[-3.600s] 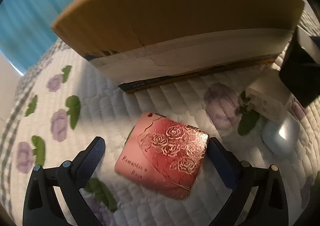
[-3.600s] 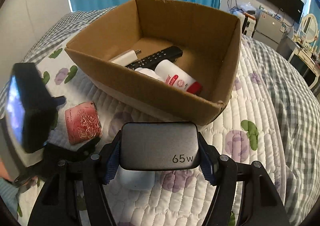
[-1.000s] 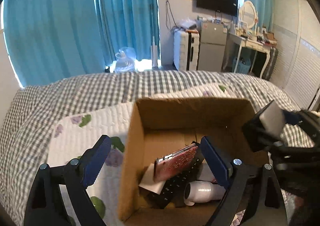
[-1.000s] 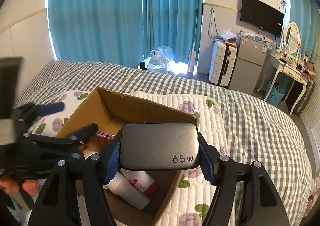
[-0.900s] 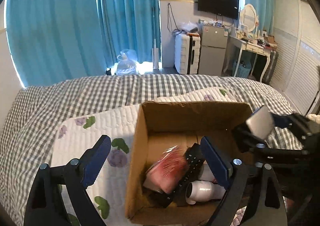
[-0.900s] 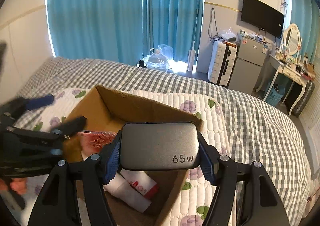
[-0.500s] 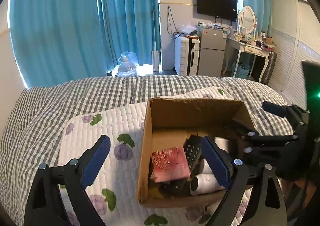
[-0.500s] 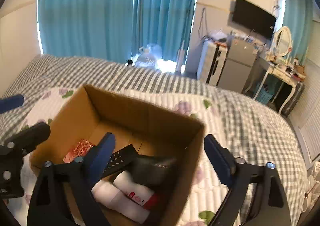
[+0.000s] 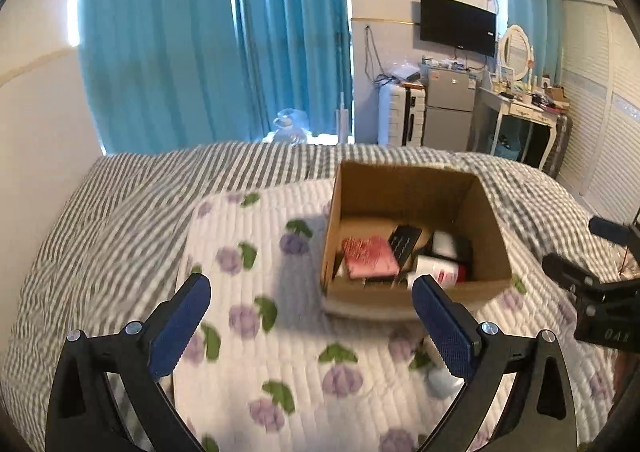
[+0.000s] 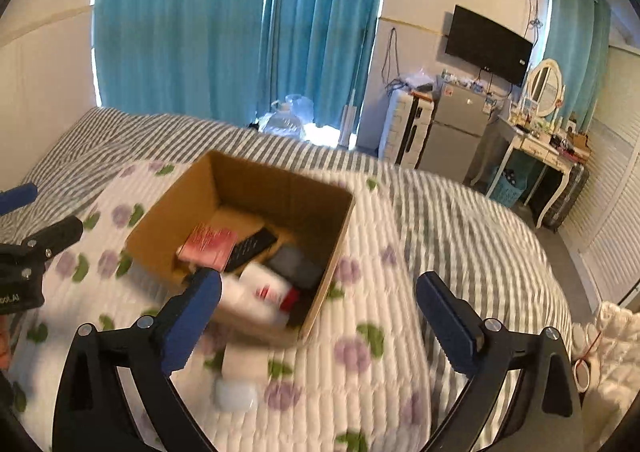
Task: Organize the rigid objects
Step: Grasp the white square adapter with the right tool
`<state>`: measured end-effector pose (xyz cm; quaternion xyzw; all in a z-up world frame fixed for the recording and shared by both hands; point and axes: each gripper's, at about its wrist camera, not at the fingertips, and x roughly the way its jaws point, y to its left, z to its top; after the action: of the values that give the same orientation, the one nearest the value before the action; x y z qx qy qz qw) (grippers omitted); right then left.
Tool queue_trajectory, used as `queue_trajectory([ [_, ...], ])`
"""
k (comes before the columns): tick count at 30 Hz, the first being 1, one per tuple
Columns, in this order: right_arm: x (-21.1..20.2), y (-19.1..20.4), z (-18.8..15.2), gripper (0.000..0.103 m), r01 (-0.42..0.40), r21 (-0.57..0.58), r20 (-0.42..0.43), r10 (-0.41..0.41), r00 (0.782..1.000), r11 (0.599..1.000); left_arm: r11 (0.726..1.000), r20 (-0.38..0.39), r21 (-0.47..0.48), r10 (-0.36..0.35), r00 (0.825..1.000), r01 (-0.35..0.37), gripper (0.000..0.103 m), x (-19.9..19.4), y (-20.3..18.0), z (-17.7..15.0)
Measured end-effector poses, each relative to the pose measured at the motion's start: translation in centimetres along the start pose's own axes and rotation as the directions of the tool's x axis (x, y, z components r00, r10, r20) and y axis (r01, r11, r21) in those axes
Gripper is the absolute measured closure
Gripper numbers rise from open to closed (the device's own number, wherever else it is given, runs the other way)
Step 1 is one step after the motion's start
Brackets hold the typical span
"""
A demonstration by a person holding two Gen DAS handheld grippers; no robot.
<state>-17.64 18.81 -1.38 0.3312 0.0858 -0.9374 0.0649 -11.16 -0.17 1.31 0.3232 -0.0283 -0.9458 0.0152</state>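
An open cardboard box (image 9: 486, 220) (image 10: 336, 244) stands on the flowered quilt. Inside lie a red rose-patterned tin (image 9: 370, 262) (image 10: 208, 242), a black remote (image 9: 404, 242) (image 10: 252, 246), a white bottle with a red cap (image 9: 438, 272) (image 10: 260, 292) and a grey charger (image 10: 294, 266). My left gripper (image 9: 310, 326) is open and empty, above the quilt in front of the box. My right gripper (image 10: 318, 312) is open and empty, over the box's near right corner. A pale blue case (image 9: 442, 382) (image 10: 234, 394) and a white box (image 10: 244, 362) lie on the quilt in front of the box.
The quilt (image 9: 256, 316) covers a grey checked bed (image 10: 460, 220). Teal curtains, a fridge, a suitcase and a dressing table stand beyond the bed. The right gripper also shows at the left wrist view's right edge (image 9: 592, 292), the left one at the right wrist view's left edge (image 10: 28, 252).
The left gripper let the red tin fall into the box and the right gripper dropped the grey charger in. Both now stand open and have drawn back from the box.
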Motion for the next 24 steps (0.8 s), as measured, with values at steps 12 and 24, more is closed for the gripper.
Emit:
queue_trajectory([
  [12,8.6,3.0,-9.0,0.005,-0.115,0.024,-0.198,0.117,0.973,0.993,0.995,-0.193,-0.064,0.067,0.979,-0.081,0.0,7.0,0.2,-8.1],
  [24,13.9,5.2,-9.9,0.053,-0.185,0.002,-0.29,0.177,0.941,0.983,0.991,-0.28,-0.103,0.058,0.958,-0.09,0.0,10.1,-0.5,-10.6],
])
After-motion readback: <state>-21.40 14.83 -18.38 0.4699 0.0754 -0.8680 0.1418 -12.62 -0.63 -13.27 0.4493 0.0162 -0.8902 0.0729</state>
